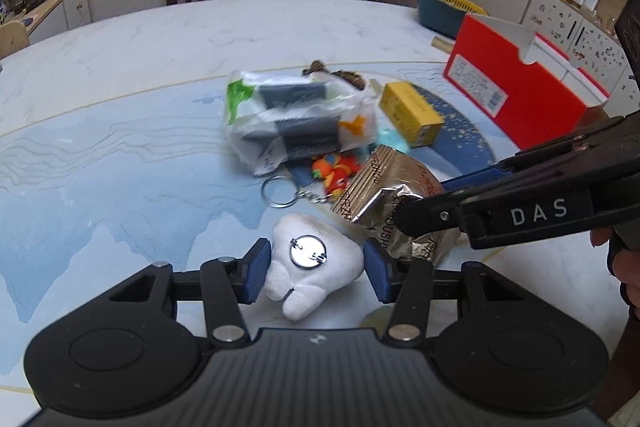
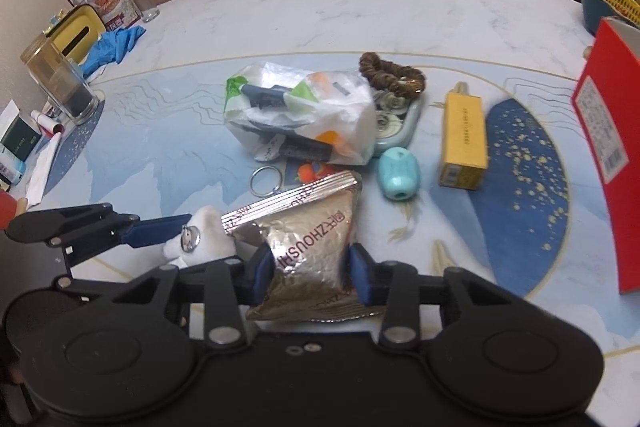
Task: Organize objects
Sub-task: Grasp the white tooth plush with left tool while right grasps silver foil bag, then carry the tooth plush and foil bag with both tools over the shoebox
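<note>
Left tool (image 1: 316,273) is clenched on the white tooth plush (image 1: 310,269), right tool (image 2: 310,275) grips the foil packet (image 2: 310,243), both low over the desk (image 1: 120,99). The red box (image 1: 520,95) stands off to the right, nearer the right tool

The right gripper (image 1: 404,223) carries "DAS" in white letters on its black side. The foil packet (image 2: 316,247) reads "ZHOUSHI" in dark red, seen upside down. Print on the red box (image 1: 520,95) label and yellow box (image 2: 464,143) is too small to read.
</note>
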{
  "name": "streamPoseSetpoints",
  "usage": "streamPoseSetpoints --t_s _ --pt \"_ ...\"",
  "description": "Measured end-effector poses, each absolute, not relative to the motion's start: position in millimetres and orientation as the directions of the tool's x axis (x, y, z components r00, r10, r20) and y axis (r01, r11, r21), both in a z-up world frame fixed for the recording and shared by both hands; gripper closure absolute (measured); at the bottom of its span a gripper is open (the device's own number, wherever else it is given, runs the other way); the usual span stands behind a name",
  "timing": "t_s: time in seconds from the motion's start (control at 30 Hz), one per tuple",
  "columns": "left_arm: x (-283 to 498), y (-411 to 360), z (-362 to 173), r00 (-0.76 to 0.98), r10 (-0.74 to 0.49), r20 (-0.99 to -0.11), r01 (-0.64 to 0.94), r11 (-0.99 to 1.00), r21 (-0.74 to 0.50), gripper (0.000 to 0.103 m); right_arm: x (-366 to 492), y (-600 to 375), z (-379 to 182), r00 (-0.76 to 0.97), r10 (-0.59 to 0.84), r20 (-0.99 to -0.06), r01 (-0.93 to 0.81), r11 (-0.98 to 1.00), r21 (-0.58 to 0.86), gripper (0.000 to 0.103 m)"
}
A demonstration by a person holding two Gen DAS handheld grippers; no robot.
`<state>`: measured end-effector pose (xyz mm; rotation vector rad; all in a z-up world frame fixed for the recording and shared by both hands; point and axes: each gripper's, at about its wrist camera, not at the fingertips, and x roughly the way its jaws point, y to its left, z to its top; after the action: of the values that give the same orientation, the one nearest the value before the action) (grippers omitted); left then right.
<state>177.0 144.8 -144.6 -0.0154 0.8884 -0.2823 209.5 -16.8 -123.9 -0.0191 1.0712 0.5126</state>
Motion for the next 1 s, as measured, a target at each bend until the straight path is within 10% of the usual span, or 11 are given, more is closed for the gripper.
streamPoseSetpoints --t_s 1.0 --pt "215.5 -7.0 -47.3 0.653 -0.335 -0.679 0.365 0.925 -0.105 0.053 214.8 -207.7 -21.6 0.563 0.343 -0.752 -0.281 0.935 0.216 0.063"
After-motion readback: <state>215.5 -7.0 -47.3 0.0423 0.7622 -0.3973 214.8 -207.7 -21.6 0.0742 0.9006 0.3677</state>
